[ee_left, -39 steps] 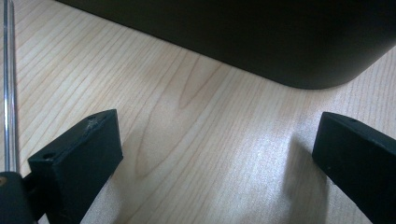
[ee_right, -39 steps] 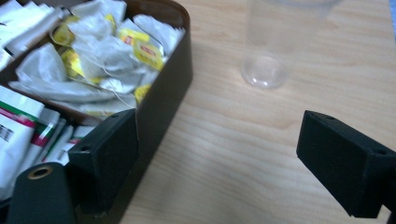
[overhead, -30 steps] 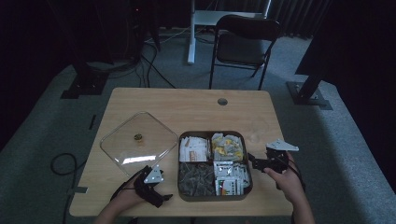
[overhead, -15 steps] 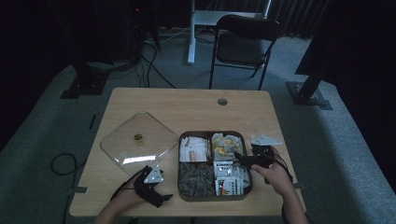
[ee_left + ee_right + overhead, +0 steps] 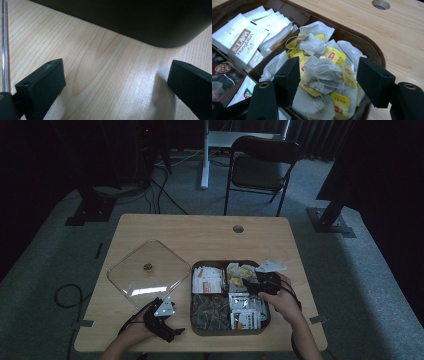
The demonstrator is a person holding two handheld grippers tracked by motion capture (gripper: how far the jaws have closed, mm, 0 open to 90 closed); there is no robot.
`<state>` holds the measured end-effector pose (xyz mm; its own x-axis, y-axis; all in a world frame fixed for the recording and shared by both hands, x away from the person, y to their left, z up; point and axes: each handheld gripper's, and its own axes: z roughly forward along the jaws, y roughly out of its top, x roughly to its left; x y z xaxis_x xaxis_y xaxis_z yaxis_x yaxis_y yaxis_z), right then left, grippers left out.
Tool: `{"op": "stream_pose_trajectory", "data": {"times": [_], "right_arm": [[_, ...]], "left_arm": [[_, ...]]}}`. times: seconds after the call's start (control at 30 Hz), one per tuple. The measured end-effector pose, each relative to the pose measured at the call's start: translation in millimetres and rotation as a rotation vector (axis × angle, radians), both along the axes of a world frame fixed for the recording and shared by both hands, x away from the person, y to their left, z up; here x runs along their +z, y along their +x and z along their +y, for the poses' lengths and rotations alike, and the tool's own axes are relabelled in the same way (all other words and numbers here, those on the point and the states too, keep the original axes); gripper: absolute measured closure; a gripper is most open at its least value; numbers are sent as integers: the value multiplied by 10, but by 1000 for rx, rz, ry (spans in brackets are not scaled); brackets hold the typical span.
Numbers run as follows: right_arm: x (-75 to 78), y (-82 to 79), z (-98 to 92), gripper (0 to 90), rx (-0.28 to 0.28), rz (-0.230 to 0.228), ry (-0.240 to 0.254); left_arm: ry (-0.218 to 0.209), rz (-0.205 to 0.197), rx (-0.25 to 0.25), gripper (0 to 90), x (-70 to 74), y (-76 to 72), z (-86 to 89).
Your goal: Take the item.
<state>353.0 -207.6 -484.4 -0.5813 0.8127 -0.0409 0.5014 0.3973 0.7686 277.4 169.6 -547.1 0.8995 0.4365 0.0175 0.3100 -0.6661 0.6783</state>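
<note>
Left gripper (image 5: 167, 327), jaws wide and empty, rests near the table's (image 5: 200, 227) near-left corner, beside the tray (image 5: 267, 320). Right gripper (image 5: 325, 82), its jaws having just been closing but not yet pressing, straddles one tea bag (image 5: 322, 68) atop the pile in the tray's far-right compartment; the bag lies directly between and ahead.

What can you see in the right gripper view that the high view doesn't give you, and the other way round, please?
The right gripper view alone gives the yellow tags and strings on the tea bags and the HongMan print on the white sachets, with the right gripper straddling a tea bag, its jaws having just been closing but not yet pressing on it. The high view alone gives the clear lid, the left gripper and the chair. Both show the divided tray and the table's round hole.
</note>
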Motion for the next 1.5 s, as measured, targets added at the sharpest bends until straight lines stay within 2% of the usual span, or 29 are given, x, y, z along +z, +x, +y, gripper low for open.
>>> {"op": "stream_pose_trajectory", "data": {"times": [0.27, 0.47, 0.5, 0.53, 0.57, 0.63, 0.7, 0.8, 0.9, 0.97, 1.03, 1.2, 1.5], "right_arm": [[-75, 59, 88, 380, 11, 10, -43], [-131, 88, 110, 394, 18, 21, -50], [-139, 95, 110, 405, 27, 30, -44], [-151, 118, 105, 396, 45, 78, -30], [-165, 124, 112, 427, 50, 89, -37], [-179, 124, 123, 457, 45, 89, -51], [-182, 129, 124, 486, 39, 94, -33], [-182, 140, 111, 573, 29, 90, -25], [-190, 140, 105, 701, 29, 93, -25], [-192, 131, 92, 822, 30, 89, -12], [-186, 120, 89, 871, 29, 79, -6], [-163, 98, 91, 882, 39, 67, -9], [-37, 30, 24, 883, 28, 13, 36]], "left_arm": [[0, 0, 0, 15, 0, 0, 0], [0, 0, 0, 15, 0, 0, 0], [0, 0, 0, 15, 0, 0, 0], [0, 0, 0, 15, 0, 0, 0], [0, 0, 0, 15, 0, 0, 0], [0, 0, 0, 15, 0, 0, 0], [0, 0, 0, 15, 0, 0, 0], [-1, 0, 0, 15, 0, 0, 0], [-1, 0, 0, 15, 0, 0, 0], [-1, 0, 0, 15, 0, 0, 0], [-1, 0, 0, 15, -1, 0, 0], [-1, 0, 0, 15, -1, 0, 0], [-1, 0, 1, 15, 0, 0, 0]]}}
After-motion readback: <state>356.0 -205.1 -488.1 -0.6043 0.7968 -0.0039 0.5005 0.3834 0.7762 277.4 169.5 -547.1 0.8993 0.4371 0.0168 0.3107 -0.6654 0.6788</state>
